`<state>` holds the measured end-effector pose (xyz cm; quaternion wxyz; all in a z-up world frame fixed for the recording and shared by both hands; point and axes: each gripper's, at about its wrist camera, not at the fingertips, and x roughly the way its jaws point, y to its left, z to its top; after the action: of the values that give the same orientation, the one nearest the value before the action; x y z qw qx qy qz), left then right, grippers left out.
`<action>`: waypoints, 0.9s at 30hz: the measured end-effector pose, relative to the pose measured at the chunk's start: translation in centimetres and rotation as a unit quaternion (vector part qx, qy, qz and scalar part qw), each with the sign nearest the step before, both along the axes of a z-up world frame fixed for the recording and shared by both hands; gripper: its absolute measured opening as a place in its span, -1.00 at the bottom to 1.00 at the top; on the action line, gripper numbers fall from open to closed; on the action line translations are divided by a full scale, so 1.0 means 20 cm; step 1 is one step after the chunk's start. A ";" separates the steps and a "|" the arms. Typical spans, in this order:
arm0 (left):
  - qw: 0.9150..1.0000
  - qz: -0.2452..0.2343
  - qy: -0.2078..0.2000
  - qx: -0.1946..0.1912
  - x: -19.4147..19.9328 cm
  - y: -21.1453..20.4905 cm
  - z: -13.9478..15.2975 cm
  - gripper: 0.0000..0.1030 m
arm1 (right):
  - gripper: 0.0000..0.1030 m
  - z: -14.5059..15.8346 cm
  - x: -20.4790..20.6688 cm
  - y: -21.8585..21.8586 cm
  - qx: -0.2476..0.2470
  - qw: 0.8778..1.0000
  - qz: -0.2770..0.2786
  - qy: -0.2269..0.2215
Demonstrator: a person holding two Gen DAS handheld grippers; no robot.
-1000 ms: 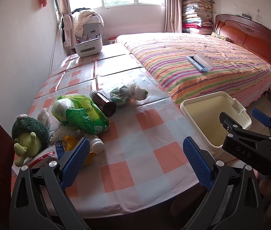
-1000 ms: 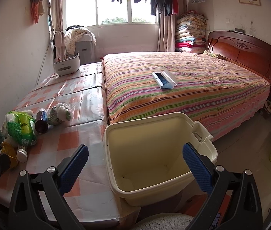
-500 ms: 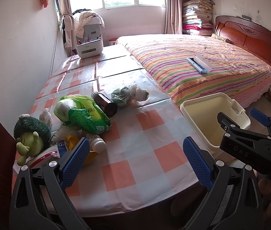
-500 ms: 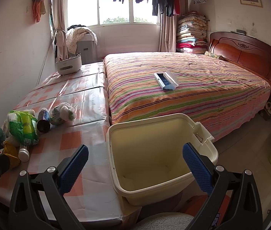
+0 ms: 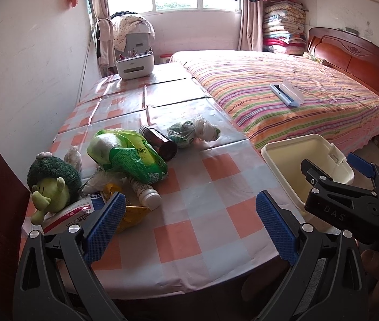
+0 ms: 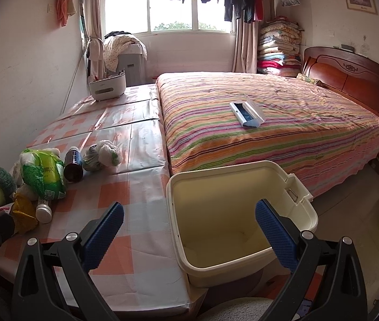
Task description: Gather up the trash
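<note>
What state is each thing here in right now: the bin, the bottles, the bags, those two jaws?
Left gripper: jaws open, holding nothing.
Right gripper: jaws open, holding nothing.
Cream bin: upright, lid off, looks empty.
Brown bottle: lying on its side.
White bottle: lying down, capped.
Green bag: crumpled, lying on the table.
Knotted bag: tied shut.

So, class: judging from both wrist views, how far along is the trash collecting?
Nothing looks done: the cream bin is empty. Nothing is in hand; left gripper and right gripper are open. Left: green bag, brown bottle, white bottle, all on the table.
</note>
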<state>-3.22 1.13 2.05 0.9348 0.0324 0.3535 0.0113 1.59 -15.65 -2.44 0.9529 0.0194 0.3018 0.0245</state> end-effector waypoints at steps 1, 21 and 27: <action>1.000 0.003 -0.001 0.000 0.00 0.01 0.00 0.87 | 0.86 0.00 0.00 0.01 -0.002 1.000 0.002 -0.002; 1.000 0.022 -0.007 -0.004 -0.06 0.09 0.00 0.87 | 0.86 0.04 -0.03 0.09 -0.010 1.000 0.019 -0.012; 0.999 0.032 -0.010 -0.007 -0.08 0.13 0.00 0.87 | 0.86 0.06 -0.01 0.14 -0.007 0.999 0.038 -0.017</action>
<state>-4.83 3.72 1.98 0.9375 0.0142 0.3455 0.0393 1.37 -12.92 -1.26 0.9564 0.0008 0.2861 0.0590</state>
